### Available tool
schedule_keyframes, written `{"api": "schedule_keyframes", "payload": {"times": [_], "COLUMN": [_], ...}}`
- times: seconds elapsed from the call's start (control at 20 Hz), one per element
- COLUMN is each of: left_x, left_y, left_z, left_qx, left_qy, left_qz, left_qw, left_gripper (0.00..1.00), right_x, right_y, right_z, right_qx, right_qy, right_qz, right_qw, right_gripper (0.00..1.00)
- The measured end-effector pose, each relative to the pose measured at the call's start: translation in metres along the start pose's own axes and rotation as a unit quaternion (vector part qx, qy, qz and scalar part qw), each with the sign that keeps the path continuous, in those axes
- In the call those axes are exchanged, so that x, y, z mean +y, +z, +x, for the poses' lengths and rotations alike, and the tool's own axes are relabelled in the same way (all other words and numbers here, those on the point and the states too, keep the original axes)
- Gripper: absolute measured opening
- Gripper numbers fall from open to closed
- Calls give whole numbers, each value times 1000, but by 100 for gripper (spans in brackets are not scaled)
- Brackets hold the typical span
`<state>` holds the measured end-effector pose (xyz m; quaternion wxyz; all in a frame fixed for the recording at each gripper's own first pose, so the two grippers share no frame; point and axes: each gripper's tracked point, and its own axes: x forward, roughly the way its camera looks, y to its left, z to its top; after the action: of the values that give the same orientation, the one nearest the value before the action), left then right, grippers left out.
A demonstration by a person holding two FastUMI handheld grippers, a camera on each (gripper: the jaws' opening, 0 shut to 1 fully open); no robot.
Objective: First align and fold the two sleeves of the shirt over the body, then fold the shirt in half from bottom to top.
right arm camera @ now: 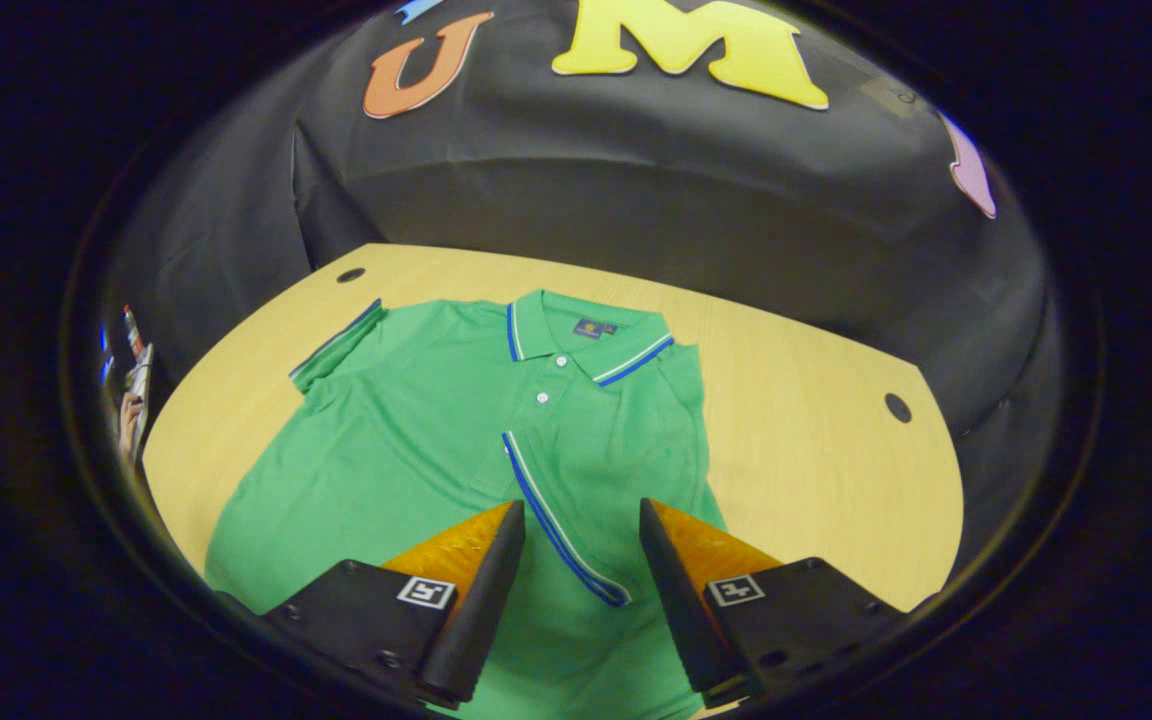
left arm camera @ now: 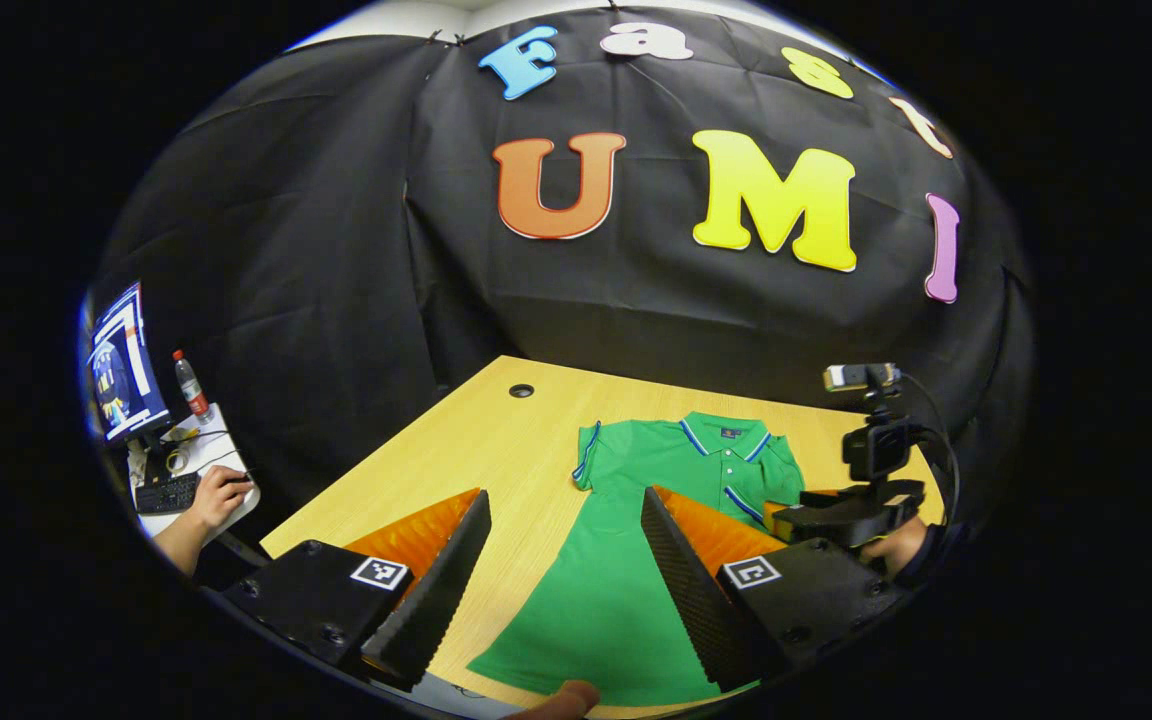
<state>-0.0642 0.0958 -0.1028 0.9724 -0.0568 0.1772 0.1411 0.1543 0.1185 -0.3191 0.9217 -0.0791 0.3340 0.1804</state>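
Note:
A green polo shirt (right arm camera: 416, 440) with blue-striped collar lies flat, collar away from me, on the wooden table (right arm camera: 806, 450). One sleeve (right arm camera: 576, 480) is folded over the chest, its blue-trimmed cuff running down between the fingers of my right gripper (right arm camera: 581, 505), which stands open just above it. The other sleeve (right arm camera: 336, 350) still lies spread out to the side. In the left gripper view, my left gripper (left arm camera: 564, 495) is open above the shirt's (left arm camera: 616, 590) lower body, and the right gripper (left arm camera: 851, 510) hovers by the folded sleeve (left arm camera: 751, 490).
Round cable holes (right arm camera: 897, 407) (right arm camera: 350, 274) mark the table's far corners. Beyond the table's left edge, a side desk holds a monitor (left arm camera: 121, 365), a bottle (left arm camera: 191, 385) and a keyboard (left arm camera: 168, 493) under a person's hand (left arm camera: 216, 497). A fingertip (left arm camera: 561, 700) shows at the near edge.

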Motion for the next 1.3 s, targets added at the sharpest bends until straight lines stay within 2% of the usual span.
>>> {"api": "schedule_keyframes", "payload": {"times": [0.2,0.35,0.5,0.55,0.6,0.8,0.85,1.05,1.2,1.3], "left_x": [1,3,-13,-12,-9,-4,-5,-7,-5,-6], "left_y": [-6,-13,-18,-21,-23,-26,-30,-47,-59,-65], "left_z": [51,96,140,156,172,231,244,288,308,311], "left_qx": [23,42,69,76,83,96,105,135,159,172], "left_qy": [-28,-39,-89,-92,-88,-83,-85,-83,-70,-72], "left_qz": [7,11,14,20,29,43,44,42,42,47], "left_qw": [999,998,994,993,992,991,990,986,984,981], "left_gripper": [99,99,99,98,98,98,98,98,98,95], "right_x": [-10,-24,-47,-53,-61,-84,-83,-72,-68,-62], "right_y": [17,33,45,48,51,71,75,75,62,51], "right_z": [-62,-114,-164,-176,-189,-238,-249,-276,-277,-276], "right_qx": [-34,-64,-92,-96,-102,-124,-128,-129,-119,-105], "right_qy": [-1,-15,-49,-58,-71,-127,-132,-147,-164,-164], "right_qz": [15,35,61,70,77,100,104,94,78,89], "right_qw": [999,997,993,991,989,979,977,976,976,977], "right_gripper": [91,94,96,96,94,96,98,94,96,95]}}
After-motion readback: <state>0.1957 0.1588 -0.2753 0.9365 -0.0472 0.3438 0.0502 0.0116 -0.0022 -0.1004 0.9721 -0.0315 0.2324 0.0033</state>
